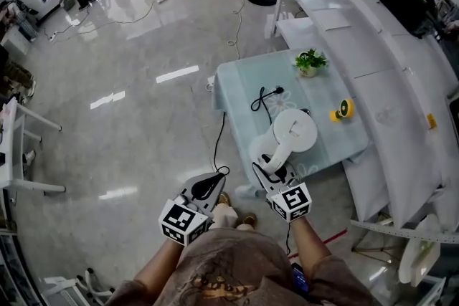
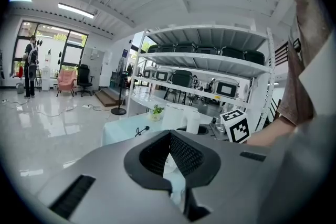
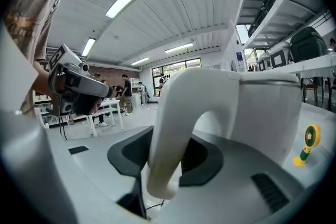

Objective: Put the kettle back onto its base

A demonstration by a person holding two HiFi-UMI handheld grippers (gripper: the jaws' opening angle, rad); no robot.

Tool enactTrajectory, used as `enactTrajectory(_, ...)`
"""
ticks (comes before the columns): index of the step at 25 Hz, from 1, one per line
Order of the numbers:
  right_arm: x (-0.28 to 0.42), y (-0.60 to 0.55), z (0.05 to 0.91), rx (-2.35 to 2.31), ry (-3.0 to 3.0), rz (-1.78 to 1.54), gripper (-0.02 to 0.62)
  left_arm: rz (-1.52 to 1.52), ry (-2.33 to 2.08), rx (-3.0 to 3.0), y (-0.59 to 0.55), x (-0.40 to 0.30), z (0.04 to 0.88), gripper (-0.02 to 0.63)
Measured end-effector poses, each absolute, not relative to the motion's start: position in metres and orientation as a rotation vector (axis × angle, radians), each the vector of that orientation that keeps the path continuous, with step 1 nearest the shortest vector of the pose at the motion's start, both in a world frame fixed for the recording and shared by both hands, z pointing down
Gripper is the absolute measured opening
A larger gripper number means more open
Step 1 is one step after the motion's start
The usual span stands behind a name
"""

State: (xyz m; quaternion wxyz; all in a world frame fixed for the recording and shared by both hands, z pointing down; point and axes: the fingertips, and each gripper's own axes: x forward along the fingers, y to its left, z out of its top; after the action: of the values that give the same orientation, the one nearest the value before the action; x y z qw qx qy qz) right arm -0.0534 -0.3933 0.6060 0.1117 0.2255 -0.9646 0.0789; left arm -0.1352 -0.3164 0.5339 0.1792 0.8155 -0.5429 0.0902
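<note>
The white kettle hangs over the worktop's near edge, its looped handle clamped in the right hand-held gripper. The left hand-held gripper is closed and empty. The kettle looks rigid, smooth and possibly water-heavy, so it could swing.

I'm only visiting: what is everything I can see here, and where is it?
kettle: one, white, at the table's near edge
table: one, pale blue top, centre
power cord: one, black, on the table
potted plant: one, green, table's far side
small gadget: one, yellow, table's right side
shelving: white, right
right gripper: grey, shut on the kettle's handle
left gripper: grey, shut, empty, left of the table
</note>
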Motion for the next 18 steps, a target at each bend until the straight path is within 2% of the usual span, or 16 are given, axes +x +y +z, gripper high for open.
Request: enactTrajectory(18,-0.073,-0.407,0.643,0.630,-2.824,0.212,0.146,0.297,-1.584,2.205,-0.315,-0.153,0.543,0.021)
